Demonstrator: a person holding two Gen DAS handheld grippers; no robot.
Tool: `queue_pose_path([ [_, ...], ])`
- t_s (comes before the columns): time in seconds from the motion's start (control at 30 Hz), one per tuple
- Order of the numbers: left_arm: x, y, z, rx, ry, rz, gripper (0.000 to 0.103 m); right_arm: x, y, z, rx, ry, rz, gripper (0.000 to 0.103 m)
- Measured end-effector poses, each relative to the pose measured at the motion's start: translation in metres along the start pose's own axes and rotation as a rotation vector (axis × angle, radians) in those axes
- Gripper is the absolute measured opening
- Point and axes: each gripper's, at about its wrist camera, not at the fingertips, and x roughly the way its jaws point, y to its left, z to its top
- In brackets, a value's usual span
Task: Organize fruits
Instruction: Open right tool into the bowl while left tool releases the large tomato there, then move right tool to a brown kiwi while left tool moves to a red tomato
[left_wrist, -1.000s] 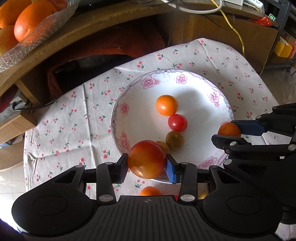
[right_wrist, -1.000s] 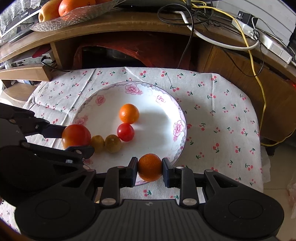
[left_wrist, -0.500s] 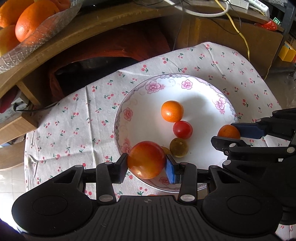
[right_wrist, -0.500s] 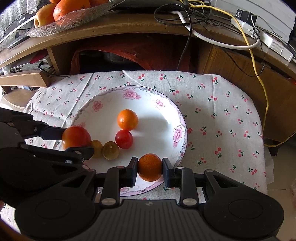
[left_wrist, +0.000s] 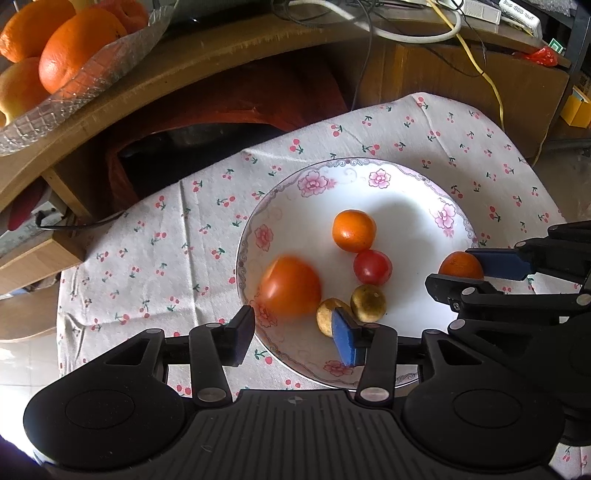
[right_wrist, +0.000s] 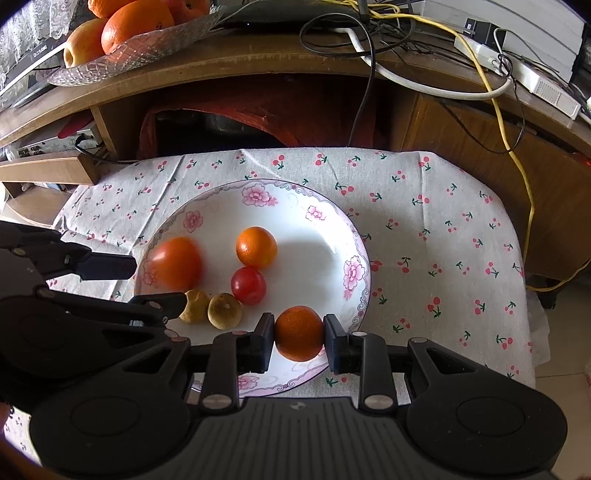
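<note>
Released since 0.5 s ago, the big tomato (left_wrist: 290, 286) blurs onto the plate (left_wrist: 406, 206); left gripper (left_wrist: 291, 336) gapes wide, right gripper (right_wrist: 299, 338) clamps its orange (right_wrist: 299, 333) for placing.

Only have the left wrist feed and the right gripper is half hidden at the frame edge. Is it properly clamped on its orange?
Observer: Yes. The right wrist view shows the right gripper shut on the small orange, with a pad against each side.
Operator: Is it over the plate?
Observer: Yes, it is just inside the plate rim, at the edge nearest that camera.
Operator: Any fruit close to it?
Observer: None touching. The nearest, a brownish fruit, lies apart toward the picture's left.
</note>
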Motion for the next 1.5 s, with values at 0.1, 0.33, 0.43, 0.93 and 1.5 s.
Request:
queue_pose_path([
  [0.1,-0.001,0.002,0.000,-0.007,-0.004,0.000,0.057,-0.001,-0.001,0.001,0.008,-0.004,0.004,0.032],
  [0.33,-0.006,0.004,-0.001,-0.008,-0.016,0.007,0.059,-0.005,-0.001,0.002,0.013,-0.016,0.009,0.033],
  [0.43,-0.007,0.003,-0.002,-0.006,-0.018,0.009,0.059,-0.007,-0.001,0.001,0.010,-0.015,0.009,0.033],
  [0.93,-0.026,0.001,-0.017,0.009,-0.031,0.018,0.060,-0.026,0.013,-0.012,-0.021,-0.021,-0.005,0.033],
  [1.5,-0.044,0.008,-0.060,0.007,0.009,-0.019,0.059,-0.043,0.037,-0.046,-0.055,0.026,0.034,0.033],
])
